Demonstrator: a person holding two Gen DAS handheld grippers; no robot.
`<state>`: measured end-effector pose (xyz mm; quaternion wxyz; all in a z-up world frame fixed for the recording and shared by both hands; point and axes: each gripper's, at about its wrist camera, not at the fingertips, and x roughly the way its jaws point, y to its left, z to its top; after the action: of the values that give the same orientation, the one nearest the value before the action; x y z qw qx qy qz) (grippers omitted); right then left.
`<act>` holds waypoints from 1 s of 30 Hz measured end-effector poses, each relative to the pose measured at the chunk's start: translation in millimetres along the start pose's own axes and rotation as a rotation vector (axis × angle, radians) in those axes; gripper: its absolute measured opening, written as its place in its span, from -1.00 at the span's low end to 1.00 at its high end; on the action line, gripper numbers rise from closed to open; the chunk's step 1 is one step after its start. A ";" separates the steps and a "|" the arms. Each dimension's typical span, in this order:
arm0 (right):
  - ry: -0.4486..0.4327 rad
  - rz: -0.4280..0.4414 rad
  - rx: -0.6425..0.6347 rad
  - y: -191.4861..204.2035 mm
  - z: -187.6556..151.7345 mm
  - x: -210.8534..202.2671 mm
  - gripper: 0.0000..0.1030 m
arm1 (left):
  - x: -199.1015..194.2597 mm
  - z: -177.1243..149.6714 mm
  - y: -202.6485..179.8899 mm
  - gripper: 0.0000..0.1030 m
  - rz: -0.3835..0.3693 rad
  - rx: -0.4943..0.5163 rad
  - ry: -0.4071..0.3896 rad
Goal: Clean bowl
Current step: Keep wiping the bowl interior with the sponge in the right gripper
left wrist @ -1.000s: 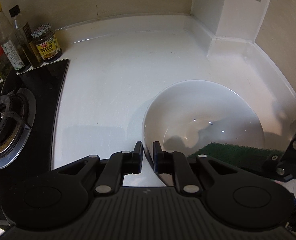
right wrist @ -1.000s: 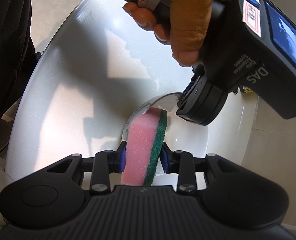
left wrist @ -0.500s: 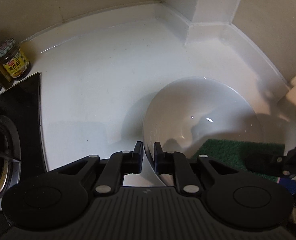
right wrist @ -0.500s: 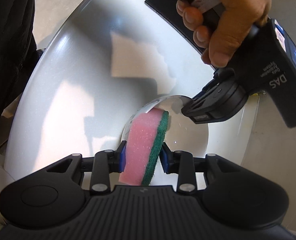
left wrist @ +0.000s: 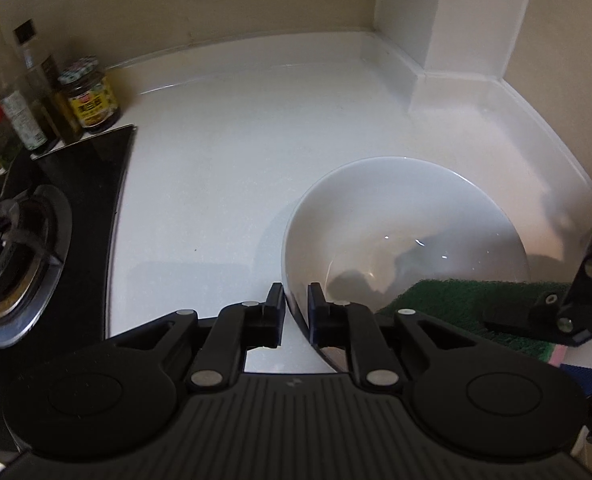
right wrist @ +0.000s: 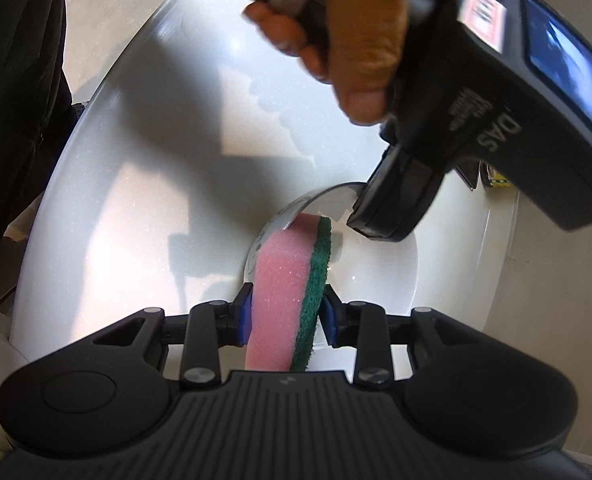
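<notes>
One white bowl (left wrist: 404, 220) sits on the white counter (left wrist: 223, 168), near the back corner, and the left gripper (left wrist: 296, 306) has its fingers pinched on the near rim. Right gripper (right wrist: 285, 312) is clamped on the one sponge (right wrist: 287, 280), pink with a green scrub side, poking down into the bowl. Off to the side there's one gas burner (left wrist: 11, 256), one jar (left wrist: 89, 98) and two tall bottles (left wrist: 11, 92) beside it.
</notes>
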<state>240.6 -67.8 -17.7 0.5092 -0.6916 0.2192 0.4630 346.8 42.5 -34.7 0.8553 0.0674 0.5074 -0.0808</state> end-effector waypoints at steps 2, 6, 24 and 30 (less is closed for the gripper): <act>-0.003 0.000 -0.005 1.4 0.4 -1.1 -0.43 | 4.2 8.4 -0.7 -0.71 -0.022 0.066 0.026; -0.003 0.002 -0.003 2.4 1.7 -1.8 -0.43 | 11.7 21.5 0.8 -0.71 -0.047 0.099 0.037; 0.000 0.007 0.014 -5.0 -0.9 -3.4 -0.42 | -7.7 -11.8 -13.5 -0.67 0.068 -0.076 -0.023; -0.009 0.008 0.019 -5.0 -1.4 -4.7 -0.42 | -5.3 -9.4 -17.5 -0.70 0.065 -0.026 -0.017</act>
<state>242.8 -68.0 -11.1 0.5149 -0.6837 0.2242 0.4661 332.6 27.7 -35.1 0.8624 0.0721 0.4988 -0.0471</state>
